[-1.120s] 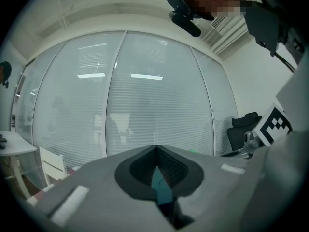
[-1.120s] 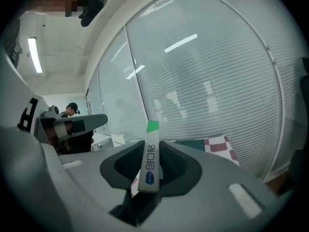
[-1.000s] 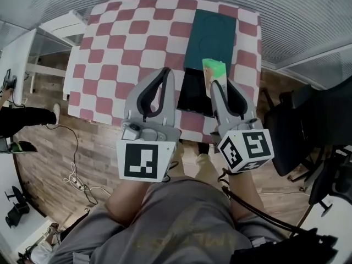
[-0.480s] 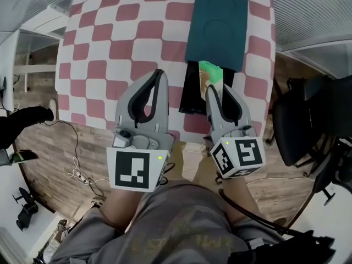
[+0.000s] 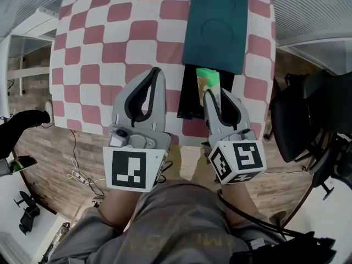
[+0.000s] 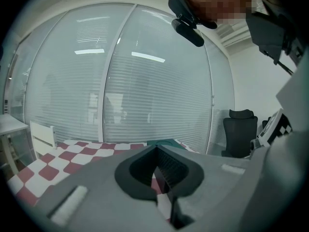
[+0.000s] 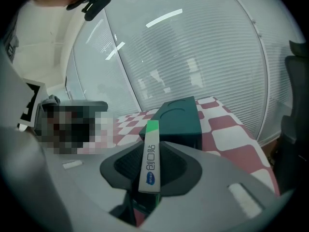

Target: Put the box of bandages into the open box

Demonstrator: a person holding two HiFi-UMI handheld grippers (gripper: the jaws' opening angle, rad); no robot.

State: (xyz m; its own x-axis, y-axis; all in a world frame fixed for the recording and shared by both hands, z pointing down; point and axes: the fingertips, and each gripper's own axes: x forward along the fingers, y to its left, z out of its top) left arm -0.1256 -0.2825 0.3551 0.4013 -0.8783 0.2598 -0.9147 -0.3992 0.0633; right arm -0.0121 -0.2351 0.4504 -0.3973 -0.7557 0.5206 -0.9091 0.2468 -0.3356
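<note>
My right gripper (image 5: pixel 213 93) is shut on the box of bandages (image 5: pixel 208 81), a slim white and green carton (image 7: pixel 150 158) standing on edge between its jaws. In the head view the carton hangs over the near end of the open box (image 5: pixel 190 97), whose dark inside shows below its raised dark green lid (image 5: pixel 215 27). The right gripper view shows the green lid (image 7: pixel 177 118) just ahead of the carton. My left gripper (image 5: pixel 151 87) hangs to the left of the open box with its jaws shut and nothing between them (image 6: pixel 161 170).
The red and white checkered table (image 5: pixel 110 43) carries the box near its right edge. A black office chair (image 5: pixel 300 114) stands right of the table. Wooden floor with cables (image 5: pixel 77 175) lies to the left, below the table's near edge.
Both grippers have moved forward over the table. The bandage carton has travelled with the right gripper from the table's near edge to over the open box.
</note>
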